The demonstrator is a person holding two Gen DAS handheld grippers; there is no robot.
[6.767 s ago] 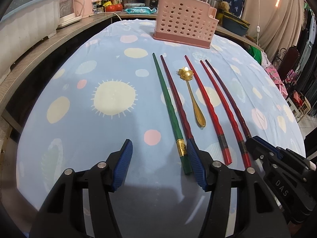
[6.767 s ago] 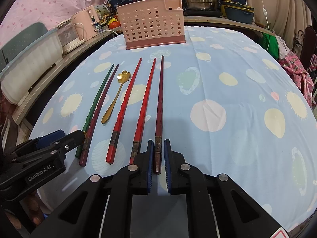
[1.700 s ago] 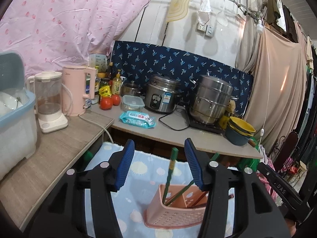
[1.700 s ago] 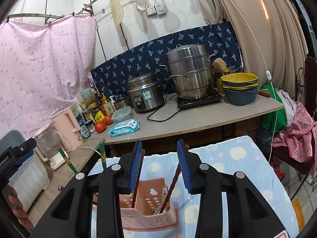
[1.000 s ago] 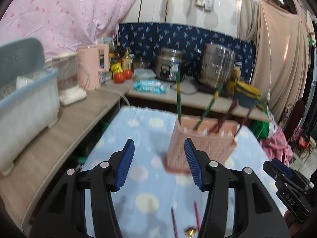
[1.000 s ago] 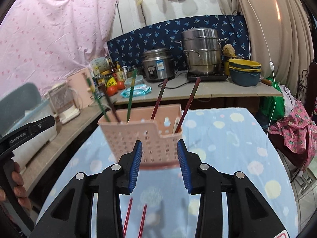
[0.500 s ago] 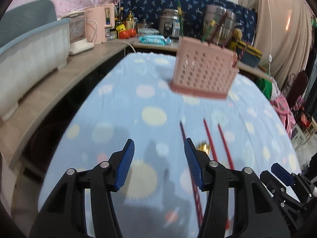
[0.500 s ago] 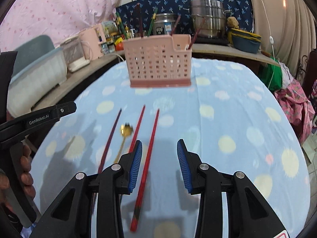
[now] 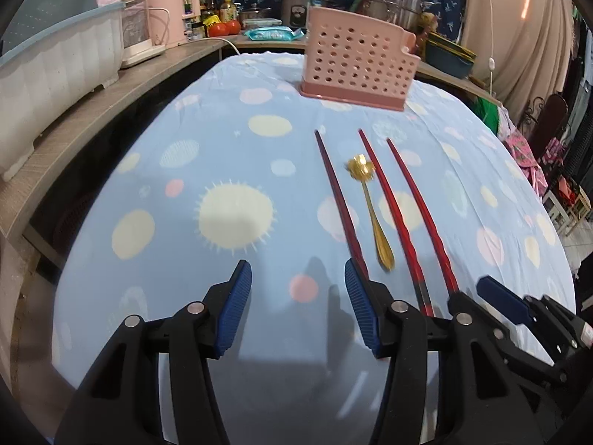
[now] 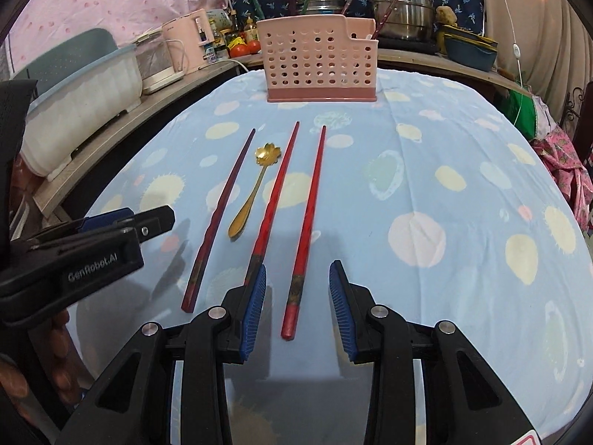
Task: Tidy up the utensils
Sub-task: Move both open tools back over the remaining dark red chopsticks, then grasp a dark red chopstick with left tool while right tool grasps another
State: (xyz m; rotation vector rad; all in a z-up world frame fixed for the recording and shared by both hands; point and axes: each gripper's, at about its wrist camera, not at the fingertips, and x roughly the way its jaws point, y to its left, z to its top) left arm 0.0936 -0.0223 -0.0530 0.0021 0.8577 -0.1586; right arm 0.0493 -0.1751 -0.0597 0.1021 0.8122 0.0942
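On the spotted blue cloth lie a dark red chopstick (image 9: 339,200), a gold flower spoon (image 9: 372,207) and two red chopsticks (image 10: 276,193) (image 10: 311,204), side by side. A pink perforated basket (image 10: 318,63) stands behind them with several chopsticks upright in it. My left gripper (image 9: 296,270) hangs open and empty near the table's front, the dark chopstick's near end beside its right finger. The jaws of my right gripper (image 10: 297,270) are closing. The rightmost red chopstick's near end lies between them, and the pads are not touching it.
A white and blue tub (image 9: 55,70) and a pink kettle (image 9: 174,11) sit on the wooden counter at left. Steel pots (image 10: 400,3) and bowls stand behind the basket. A hand (image 10: 55,333) holds the left gripper's handle.
Both grippers came down from above the basket to low over the table's front. A green and a dark chopstick that lay on the cloth earlier now stand in the basket.
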